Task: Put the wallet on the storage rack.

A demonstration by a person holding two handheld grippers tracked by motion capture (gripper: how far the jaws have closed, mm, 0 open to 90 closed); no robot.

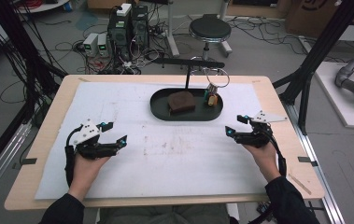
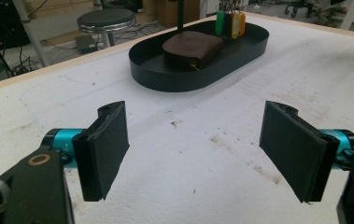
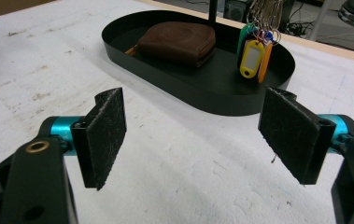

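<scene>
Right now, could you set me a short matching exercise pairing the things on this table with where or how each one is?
Things:
1. brown pouch
2. key tags
3. black tray
4. right tool

Places or states:
A. hanging from a ring on the stand, over the tray's end
B. lying flat inside the tray
C. open, with nothing between its pads, over the white mat
D. resting on the white mat at the table's far middle

Pairs: 1-B, 2-A, 3-D, 4-C
</scene>
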